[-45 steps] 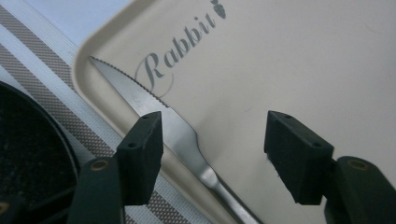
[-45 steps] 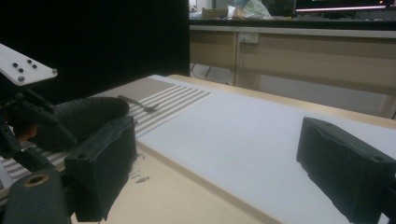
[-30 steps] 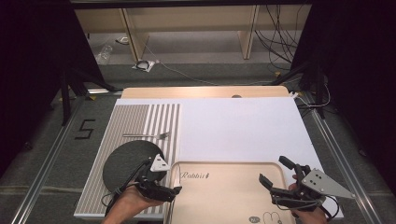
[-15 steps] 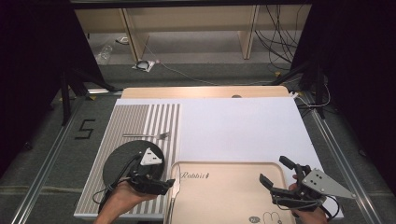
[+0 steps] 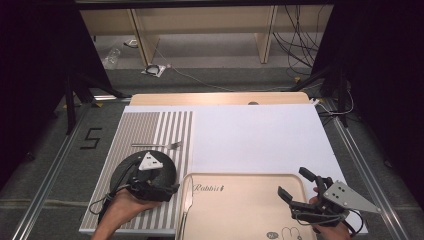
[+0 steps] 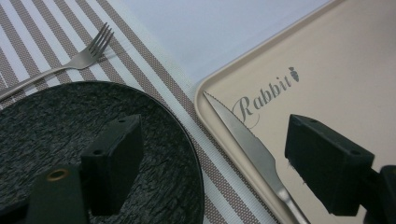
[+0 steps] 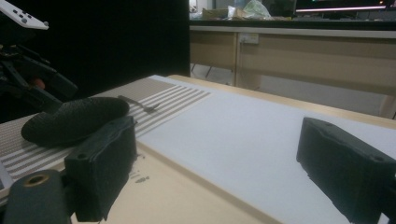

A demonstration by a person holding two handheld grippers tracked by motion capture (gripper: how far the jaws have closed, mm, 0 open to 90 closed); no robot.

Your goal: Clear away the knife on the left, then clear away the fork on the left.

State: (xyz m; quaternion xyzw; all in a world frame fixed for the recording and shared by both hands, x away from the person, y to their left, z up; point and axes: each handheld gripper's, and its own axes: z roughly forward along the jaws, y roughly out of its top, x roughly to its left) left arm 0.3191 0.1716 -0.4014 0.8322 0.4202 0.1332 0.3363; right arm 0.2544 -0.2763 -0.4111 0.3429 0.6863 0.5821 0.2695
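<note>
Left hand (image 5: 122, 212): comes in from the bottom edge, low over the striped mat (image 5: 150, 131), palm down on its tool.
Left claw (image 5: 167, 189): jaws apart, nothing between them; in the left gripper view one jaw hangs over the black plate (image 6: 60, 126), the other over the tray (image 6: 336, 70), with the knife (image 6: 250, 149) in the gap below.
Plates: one, dark and round, on the mat's near part.
Fork (image 5: 157, 145): one, lying on the mat just beyond the plate, long axis across the worktop (image 5: 260, 135), tines toward the right.
Knife: one, lying in the tray against its left rim; long axis runs near to far, tip pointing away from the person, handle toward the near edge.
Tray: one, beige, printed "Rabbit", at the near middle.
Right hand (image 5: 330, 231): at the bottom right corner, gripping its tool, angled toward the left.
Right claw (image 5: 296, 186): jaws wide apart, empty, over the tray's right rim.
</note>
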